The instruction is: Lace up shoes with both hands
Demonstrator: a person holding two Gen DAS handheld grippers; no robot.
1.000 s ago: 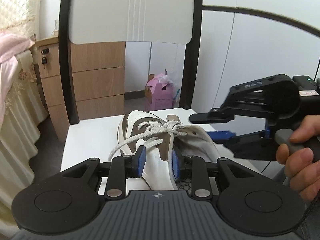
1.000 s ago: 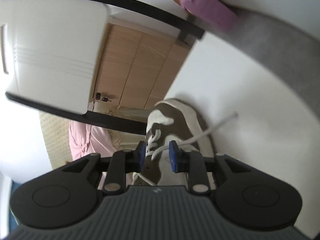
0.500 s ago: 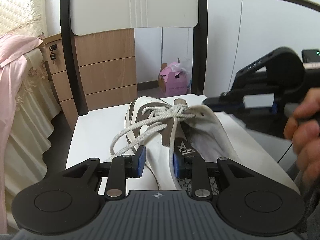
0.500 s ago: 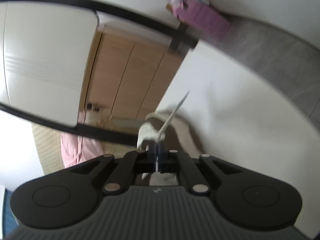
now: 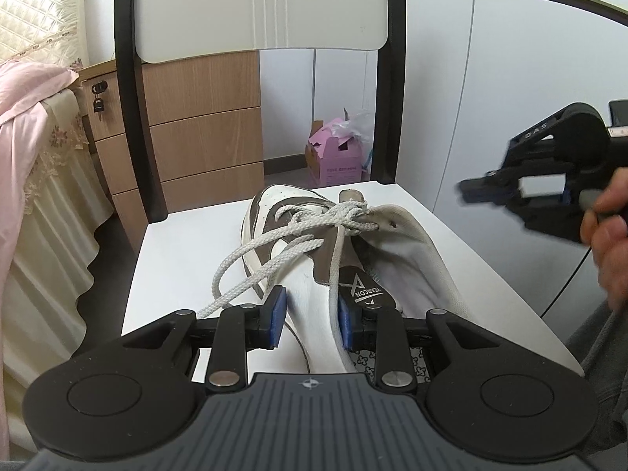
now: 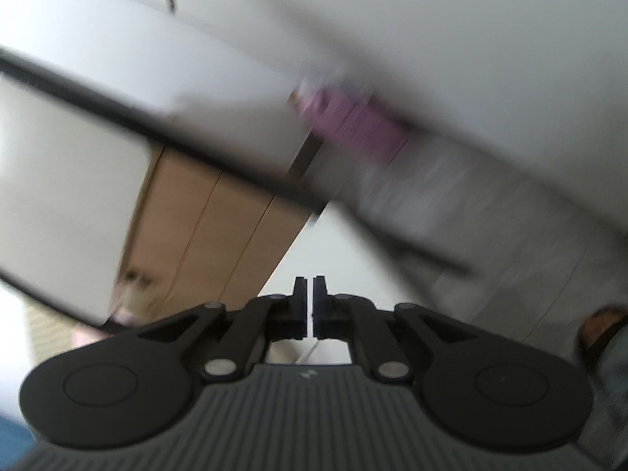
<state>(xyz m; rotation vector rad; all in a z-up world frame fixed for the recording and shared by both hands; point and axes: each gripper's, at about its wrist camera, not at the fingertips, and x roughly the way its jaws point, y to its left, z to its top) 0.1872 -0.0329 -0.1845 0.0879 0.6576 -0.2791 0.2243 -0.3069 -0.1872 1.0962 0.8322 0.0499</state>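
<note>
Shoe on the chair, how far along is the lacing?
Done: lace crossed up the shoe. In hand: left gripper clamps the shoe's side; right gripper, jaws just opened slightly, holds no visible lace. Left: loose ends need tying.

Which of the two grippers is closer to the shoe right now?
Left. The left gripper straddles the shoe at its side wall; the right gripper hangs off to the shoe's right, clear of it.

Right gripper (image 5: 467, 192) now off lace (image 5: 298, 231)
</note>
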